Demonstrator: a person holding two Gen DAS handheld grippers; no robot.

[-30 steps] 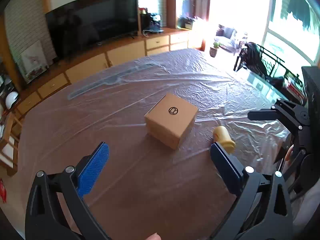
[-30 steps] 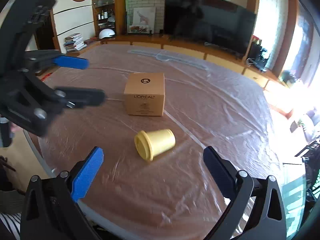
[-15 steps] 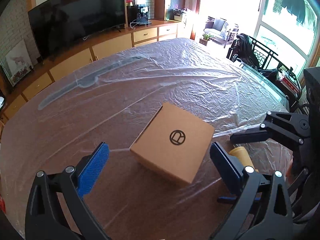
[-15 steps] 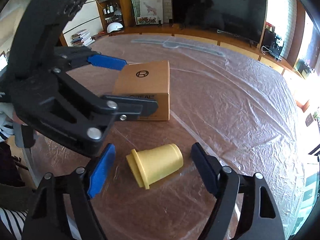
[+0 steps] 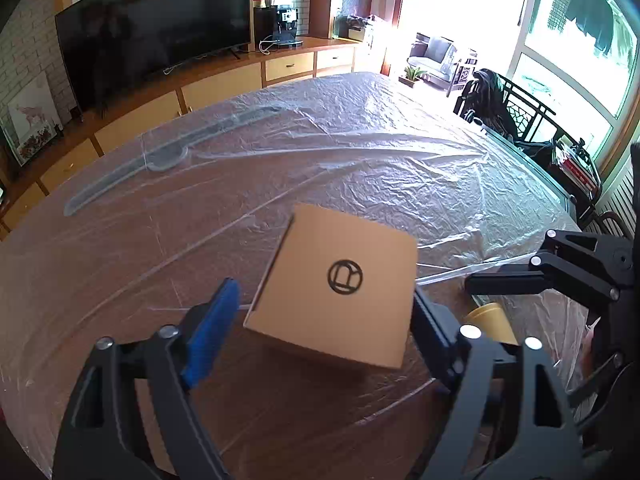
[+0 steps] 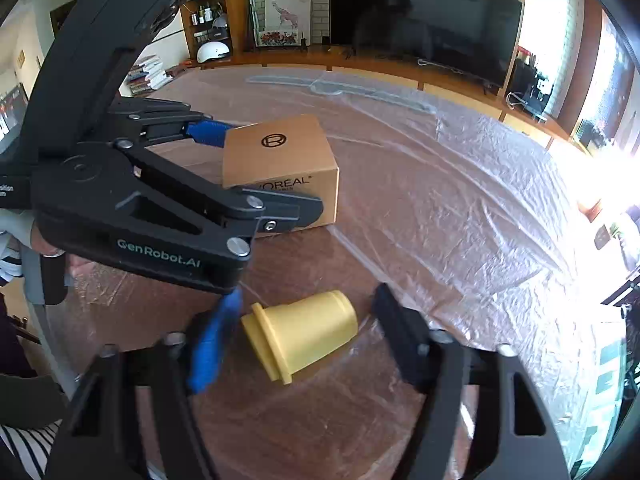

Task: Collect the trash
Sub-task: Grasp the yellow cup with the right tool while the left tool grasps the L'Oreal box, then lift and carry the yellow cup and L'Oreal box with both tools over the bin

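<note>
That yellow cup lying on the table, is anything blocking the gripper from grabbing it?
Nothing visible does. The yellow cup lies on its side between the right gripper fingers, whose jaws are closing around it. The cardboard box sits farther back, inside the left gripper, clear of the cup.

A thin, crinkled clear plastic sheet point(image 5: 400, 168) lies glossy over the dark brown wooden table point(image 6: 320, 420). The cardboard box point(image 5: 336, 284) is matt tan card with a printed black logo. The yellow cup point(image 6: 308, 334) looks like smooth, dull plastic. Both grippers are matt black plastic with bright metal screws; the left gripper point(image 5: 320, 320) carries blue, rough-looking pads point(image 5: 210, 332).
</note>
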